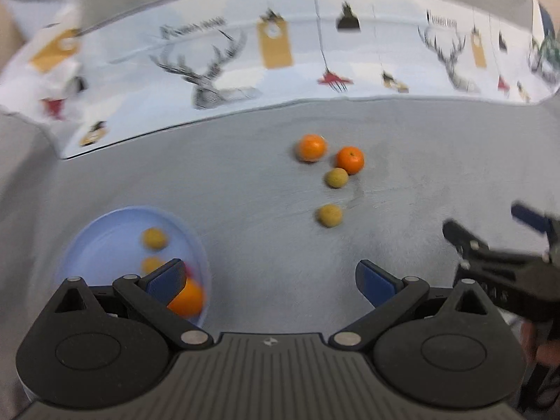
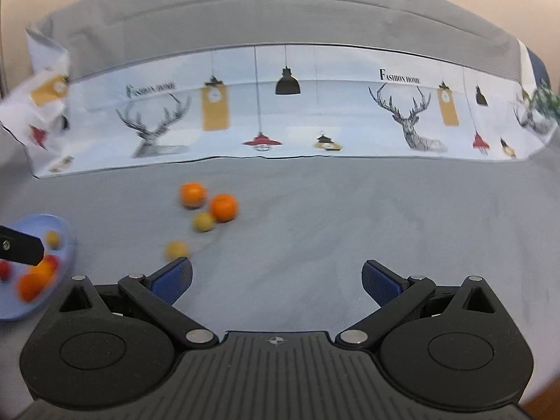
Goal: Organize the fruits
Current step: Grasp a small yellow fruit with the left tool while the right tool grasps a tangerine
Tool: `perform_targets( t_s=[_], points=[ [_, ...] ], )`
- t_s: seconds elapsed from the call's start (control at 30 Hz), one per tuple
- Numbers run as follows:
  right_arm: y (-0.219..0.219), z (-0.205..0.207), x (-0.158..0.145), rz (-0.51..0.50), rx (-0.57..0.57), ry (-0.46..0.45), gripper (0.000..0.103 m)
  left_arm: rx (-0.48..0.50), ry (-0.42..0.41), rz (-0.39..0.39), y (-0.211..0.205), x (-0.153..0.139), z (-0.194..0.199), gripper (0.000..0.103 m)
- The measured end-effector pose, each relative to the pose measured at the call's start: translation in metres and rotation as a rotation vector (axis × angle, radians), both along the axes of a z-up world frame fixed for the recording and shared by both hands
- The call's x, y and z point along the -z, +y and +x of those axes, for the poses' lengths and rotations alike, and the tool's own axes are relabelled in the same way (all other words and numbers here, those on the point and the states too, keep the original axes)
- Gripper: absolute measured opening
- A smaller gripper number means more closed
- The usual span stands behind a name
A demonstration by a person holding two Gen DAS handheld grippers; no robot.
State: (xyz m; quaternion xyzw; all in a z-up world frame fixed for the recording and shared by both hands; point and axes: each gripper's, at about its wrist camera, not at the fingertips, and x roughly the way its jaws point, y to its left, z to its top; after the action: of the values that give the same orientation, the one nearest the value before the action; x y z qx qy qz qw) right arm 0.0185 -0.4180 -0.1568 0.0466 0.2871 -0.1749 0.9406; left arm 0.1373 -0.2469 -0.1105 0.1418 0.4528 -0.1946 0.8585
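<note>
Fruits [image 1: 332, 175] clustered mid-cloth — open grey cloth [image 2: 385, 217] rightward.

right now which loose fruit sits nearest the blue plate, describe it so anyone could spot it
On the grey cloth, right of the blue plate, four fruits lie loose. It is the small yellow fruit lying alone, nearest the grippers, apart from the cluster of three behind it.

Grey cloth surface [image 2: 315, 217] fills foreground. Along far edge, pale printed banner [image 2: 315, 119] stands upright: sketched deer heads, hanging black and red lamps, mustard tags, words "Fashion Home". Banner's left end crumpled. Behind it, grey fabric backing [image 2: 280, 10], beige wall beyond.
</note>
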Motion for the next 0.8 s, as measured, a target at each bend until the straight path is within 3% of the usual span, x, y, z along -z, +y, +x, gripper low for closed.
perform_targets(
  t_s=[0.17,0.3,0.47,0.53,0.6,0.63,0.67,0.73,0.8],
  points=[
    [-0.045,0.072,0.037,0.007,-0.124,0.063,0.102,0.027,0.093,0.021,-0.048,0.047,0.047,0.103],
    [-0.057,0.118,0.055,0.05,-0.223,0.108,0.102,0.042,0.137,0.078,-0.068,0.078,0.074,0.103],
    [-0.047,0.162,0.064,0.002,-0.322,0.128,0.102,0.078,0.143,0.11,-0.075,0.093,0.094,0.103],
    [-0.046,0.173,0.068,-0.004,-0.337,0.128,0.102,0.079,0.154,0.082,-0.072,0.094,0.098,0.101],
    [-0.044,0.179,0.069,-0.002,-0.357,0.109,0.098,0.082,0.172,0.02,-0.066,0.089,0.098,0.061],
    [-0.044,0.179,0.068,0.0,-0.376,0.098,0.09,0.101,0.186,-0.002,-0.065,0.087,0.097,0.026],
    [-0.042,0.177,0.066,0.005,-0.399,0.079,0.081,0.111,0.179,-0.01,-0.067,0.084,0.095,0.027],
    [-0.038,0.175,0.063,0.008,-0.44,0.062,0.038,0.149,0.111,-0.047,-0.066,0.075,0.086,0.027],
    [-0.035,0.174,0.059,-0.005,-0.425,0.075,0.038,0.189,0.072,-0.05,-0.068,0.069,0.078,0.027]
  ],
)
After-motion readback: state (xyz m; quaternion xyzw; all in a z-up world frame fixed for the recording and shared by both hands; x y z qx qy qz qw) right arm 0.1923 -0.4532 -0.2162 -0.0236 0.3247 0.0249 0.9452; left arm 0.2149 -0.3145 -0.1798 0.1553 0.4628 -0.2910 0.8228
